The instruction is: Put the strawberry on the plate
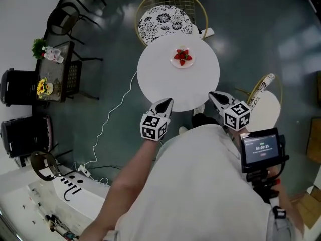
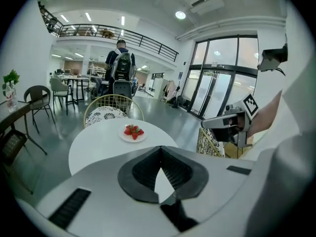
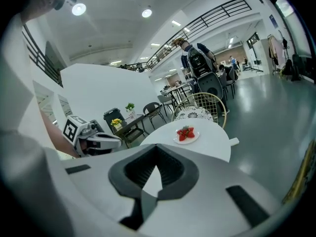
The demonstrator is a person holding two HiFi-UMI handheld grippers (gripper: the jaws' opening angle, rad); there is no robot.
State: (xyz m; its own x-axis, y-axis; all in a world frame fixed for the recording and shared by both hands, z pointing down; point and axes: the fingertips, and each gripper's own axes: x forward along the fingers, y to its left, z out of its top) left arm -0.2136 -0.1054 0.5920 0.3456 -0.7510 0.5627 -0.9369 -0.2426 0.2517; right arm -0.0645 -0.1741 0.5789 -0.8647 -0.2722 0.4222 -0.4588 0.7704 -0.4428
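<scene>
Over the round white table in the head view, the plate sits toward the far side with the strawberries heaped on it. No berry lies loose on the table top. The left gripper and right gripper hover at the near edge, well apart from the plate. I judge the placing done, with nothing left for either gripper to fetch. A handheld screen at near right shows digits too small to read, and the gripper cubes bear only square markers.

Left gripper view: its jaws meet tip to tip with nothing between them. The plate with its strawberries lies beyond, and the right gripper is off to the right. No writing can be read.

Right gripper view: its jaws are likewise closed and empty. The strawberries rest on the plate farther off, and the left gripper is at left. No labels are legible.
</scene>
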